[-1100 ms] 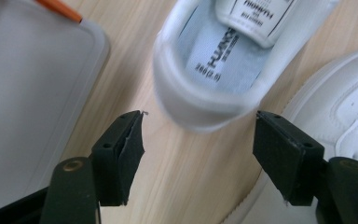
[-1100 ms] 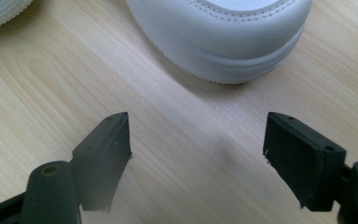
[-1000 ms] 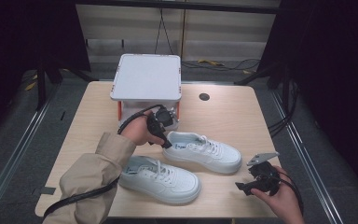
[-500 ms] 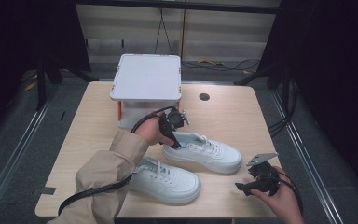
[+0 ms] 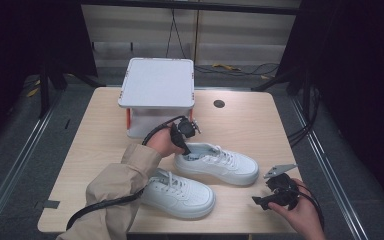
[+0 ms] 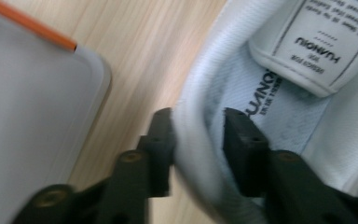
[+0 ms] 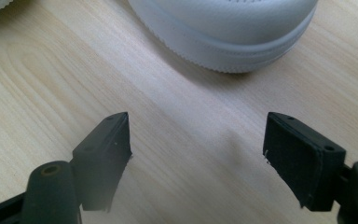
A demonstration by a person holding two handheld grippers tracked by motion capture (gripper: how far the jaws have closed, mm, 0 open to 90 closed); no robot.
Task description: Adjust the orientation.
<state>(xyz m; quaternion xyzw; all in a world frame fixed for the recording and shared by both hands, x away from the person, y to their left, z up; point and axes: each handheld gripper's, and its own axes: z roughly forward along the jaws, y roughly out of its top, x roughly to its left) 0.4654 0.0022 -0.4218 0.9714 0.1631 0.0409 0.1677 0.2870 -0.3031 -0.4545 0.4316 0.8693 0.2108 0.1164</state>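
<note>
The far sneaker [image 5: 220, 162] lies across the table, toe rightward; the left gripper [image 5: 184, 137], jaws just closing, pinches its heel collar. The right gripper [image 5: 274, 192] stands spread.

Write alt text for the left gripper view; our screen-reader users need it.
The left gripper straddles the padded heel collar of a white sneaker, one black jaw outside and one inside the shoe; its jaws have just been closing. The sneaker's tongue label shows above, with the wooden table and a grey box alongside.
</note>
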